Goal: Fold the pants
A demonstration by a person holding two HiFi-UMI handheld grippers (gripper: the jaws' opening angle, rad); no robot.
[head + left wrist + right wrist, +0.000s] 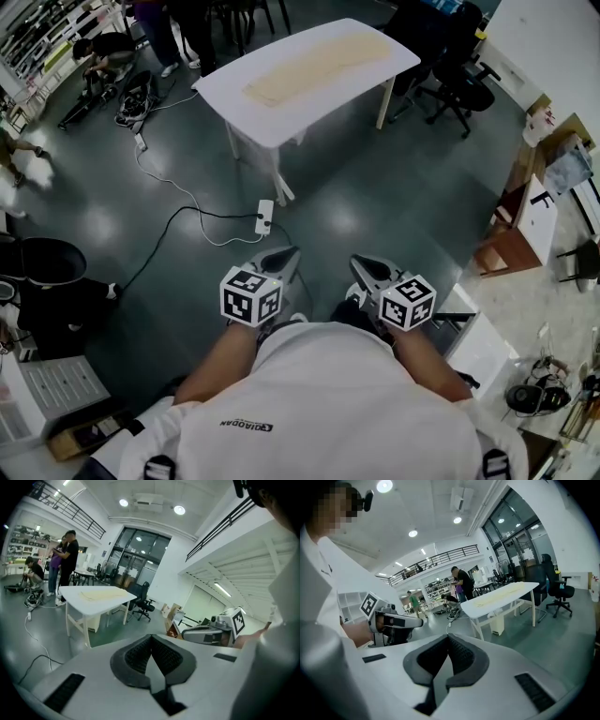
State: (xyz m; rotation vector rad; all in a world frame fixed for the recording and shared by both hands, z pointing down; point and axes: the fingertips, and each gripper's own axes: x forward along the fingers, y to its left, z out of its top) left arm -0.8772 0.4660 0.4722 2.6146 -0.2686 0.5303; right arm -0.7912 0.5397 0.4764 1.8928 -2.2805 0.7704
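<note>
1. White shirt [328, 403] fills the bottom of the head view. Its small dark print, upside down to the camera, reads "QIAODAN".
2. Both bare forearms reach forward from under the shirt, side by side and close together. Each gripper points toward the table [234, 98] and tips slightly down. They are on the near side of the table, well apart from it, above the floor [375, 187].
3. Left gripper [281, 256]: the jaws are fully together at the tips, with nothing between them. Its pads [137, 656] are dark, ribbed rubber set in a smooth white body. A cube with black-and-white square markers sits behind the jaws.
4. Right gripper [366, 268]: the jaws likewise meet at the tips and hold nothing. Its pads [462, 656] are the same ribbed dark rubber, and its cube has the same kind of markers.
5. Pants [314, 61] lie flat along the tabletop, untouched. They are a long, pale cream piece of soft cloth.
6. Table: smooth white top with rounded corners, on white legs.
7. Power strip [264, 216]: white and oblong, it lies on the floor between the table and the grippers, with cables running off to the left.
8. Chair [459, 80]: black with a wheeled base, it stands just past the table's right end.
9. Floor: dark grey-green and glossy, it shows soft reflections of the lights.
</note>
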